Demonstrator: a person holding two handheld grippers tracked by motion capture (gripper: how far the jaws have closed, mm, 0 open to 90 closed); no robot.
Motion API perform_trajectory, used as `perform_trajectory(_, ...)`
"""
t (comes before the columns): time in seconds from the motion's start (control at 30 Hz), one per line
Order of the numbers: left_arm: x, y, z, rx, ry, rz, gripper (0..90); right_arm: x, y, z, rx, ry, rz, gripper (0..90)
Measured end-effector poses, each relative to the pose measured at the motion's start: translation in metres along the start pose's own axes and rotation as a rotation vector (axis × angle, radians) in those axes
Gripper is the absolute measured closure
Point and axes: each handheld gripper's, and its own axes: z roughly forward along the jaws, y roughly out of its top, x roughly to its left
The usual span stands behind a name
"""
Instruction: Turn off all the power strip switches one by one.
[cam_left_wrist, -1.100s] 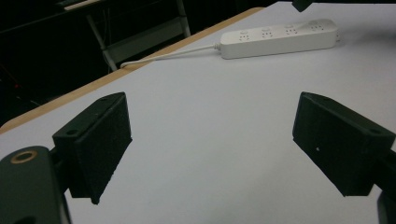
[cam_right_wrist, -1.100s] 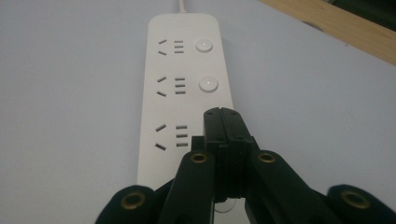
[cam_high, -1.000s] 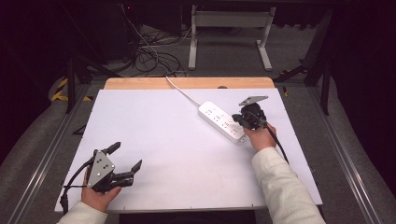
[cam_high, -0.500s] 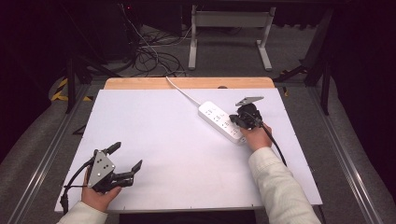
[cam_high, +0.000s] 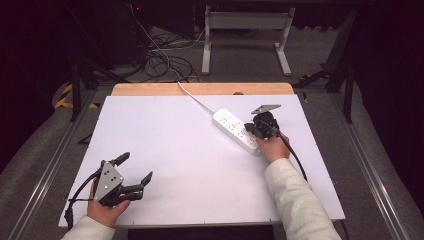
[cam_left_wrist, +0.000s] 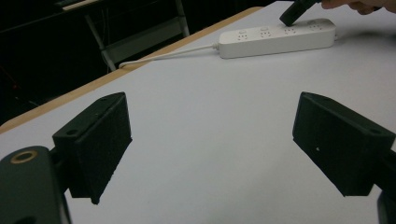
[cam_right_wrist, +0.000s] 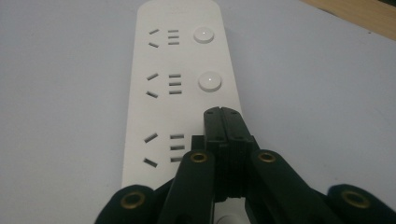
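My left gripper hangs over the white table, jaws spread wide apart. Far right, a white power strip lies flat; the right gripper touches its top.

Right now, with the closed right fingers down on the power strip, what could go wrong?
1. The right gripper has its fingers shut together over the power strip's third button spot; a slightly off press could slip onto the socket slots.
2. Nothing steadies the strip: the left gripper sits open far away, so a push may slide it.
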Motion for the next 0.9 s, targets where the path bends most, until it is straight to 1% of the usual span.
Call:
perform_trajectory(0.2,0.000,0.000,0.000,-0.001,0.000,0.003,12.2,-0.001,0.000,0.000,0.002,0.004,0.008,90.0)
perform_trajectory(0.37,0.000,0.000,0.000,0.000,0.001,0.003,12.2,0.002,0.001,0.000,0.008,-0.014,-0.010,90.0)
perform_trajectory(0.47,0.000,0.000,0.000,-0.002,0.000,0.004,12.2,0.002,0.001,0.000,0.013,-0.011,-0.005,90.0)
perform_trajectory(0.63,0.000,0.000,-0.001,-0.002,0.000,0.005,12.2,0.006,0.002,0.000,0.022,-0.041,-0.023,90.0)
perform_trajectory(0.67,-0.001,0.000,-0.001,-0.004,-0.003,-0.003,12.3,0.007,0.002,0.000,0.021,-0.044,-0.028,90.0)
perform_trajectory(0.77,-0.001,0.000,-0.001,-0.003,-0.004,-0.001,12.2,0.007,0.002,0.000,0.020,-0.042,-0.021,90.0)
perform_trajectory(0.8,-0.001,0.000,-0.001,-0.003,-0.005,-0.004,12.2,0.007,0.002,0.001,0.021,-0.025,-0.022,90.0)
perform_trajectory(0.83,-0.001,0.000,-0.001,-0.003,-0.005,-0.004,12.2,0.009,0.002,0.001,0.024,-0.034,-0.025,90.0)
perform_trajectory(0.9,-0.001,0.000,-0.001,-0.004,-0.004,-0.002,12.2,0.011,0.003,0.001,0.023,-0.052,-0.047,90.0)
